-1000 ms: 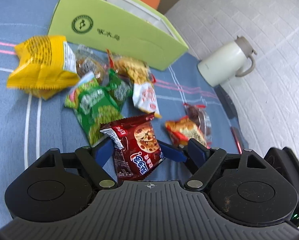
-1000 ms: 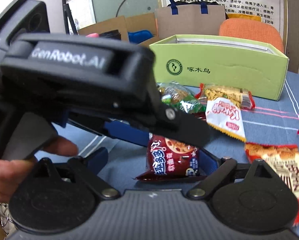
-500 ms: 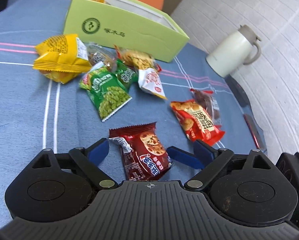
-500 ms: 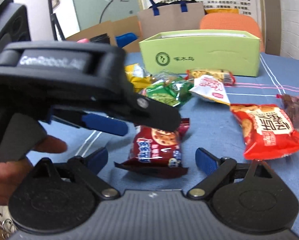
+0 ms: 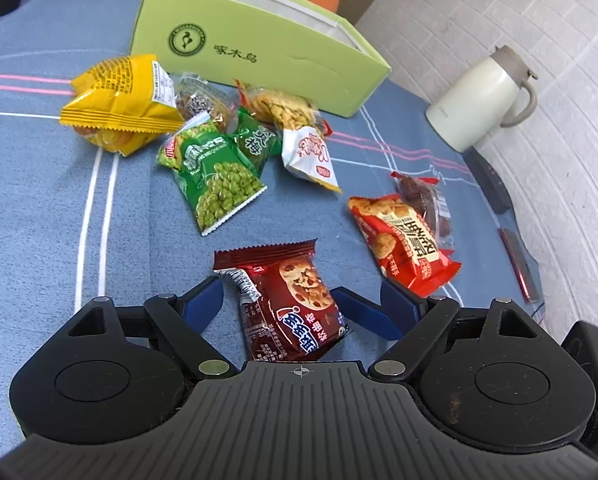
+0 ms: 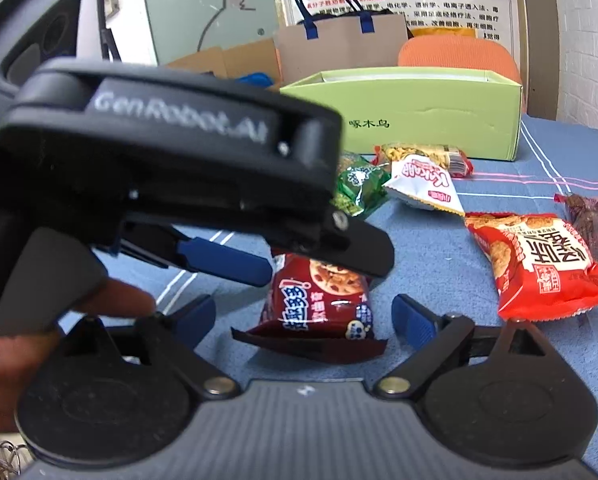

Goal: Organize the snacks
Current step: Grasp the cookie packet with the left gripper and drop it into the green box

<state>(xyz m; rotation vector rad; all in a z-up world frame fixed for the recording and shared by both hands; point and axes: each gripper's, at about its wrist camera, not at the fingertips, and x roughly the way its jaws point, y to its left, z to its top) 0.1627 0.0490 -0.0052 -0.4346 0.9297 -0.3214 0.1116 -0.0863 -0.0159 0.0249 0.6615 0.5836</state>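
Seemingly, from the left wrist view, the dark red cookie packet [image 5: 289, 304] is lying flat on the blue tablecloth [image 5: 31, 208] toward its near edge, framed by the left gripper [image 5: 279, 304], whose jaws are closing with the packet between them; no pad can be seen pressing on it, so it is judged not yet grasped. Farther back, the yellow packet [image 5: 119, 100], the green pea packet [image 5: 215, 176] and the white packet [image 5: 309, 152] are heaped just before the green box [image 5: 255, 48], probably because that open box is meant to receive them. An orange-red packet [image 5: 403, 244] lies toward the right edge, with a white jug [image 5: 479, 100] beyond the cloth's far right corner. In the right wrist view, the right gripper [image 6: 303, 320] is held spread wide and empty around the same packet [image 6: 319, 304], while the left gripper's body [image 6: 171, 160] is seen crossing above it, a hand [image 6: 3, 360] behind.
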